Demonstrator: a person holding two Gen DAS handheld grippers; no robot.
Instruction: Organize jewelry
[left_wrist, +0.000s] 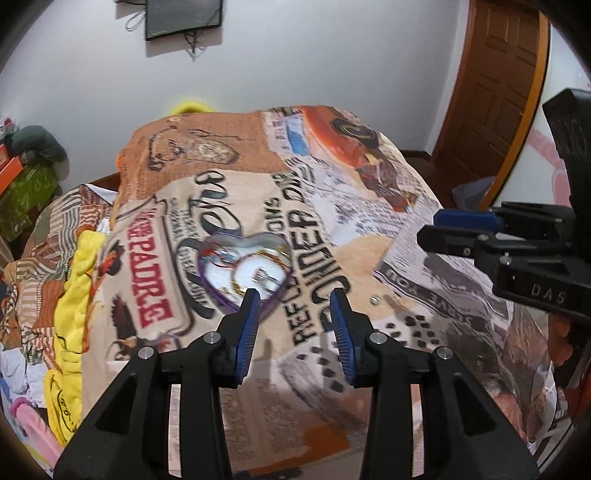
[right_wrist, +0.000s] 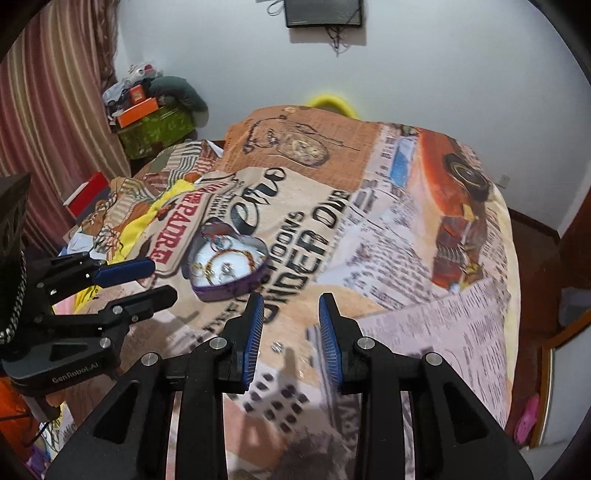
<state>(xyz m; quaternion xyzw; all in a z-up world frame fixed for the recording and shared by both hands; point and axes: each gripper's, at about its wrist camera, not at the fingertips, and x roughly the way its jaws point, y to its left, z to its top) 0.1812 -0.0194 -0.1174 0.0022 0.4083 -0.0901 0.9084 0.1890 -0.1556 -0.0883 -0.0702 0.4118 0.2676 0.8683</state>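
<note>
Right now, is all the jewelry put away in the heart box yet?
Not quite. Done: the heart box on the blanket already holds bangles and chains. In hand: nothing; the left gripper and right gripper are both open and empty. Left: a small silver piece lies loose on the blanket near the right gripper, outside the box. It likely goes in next.

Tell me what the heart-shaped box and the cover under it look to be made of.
Heart-shaped box: likely thin metal tin; its inner wall shines silvery, the outside is purple, and the bottom looks white. Cover: soft printed fabric, matte, draping in folds over the bed. Bangle inside the box: gold-coloured and glossy, probably metal, though blur leaves that open.
</note>
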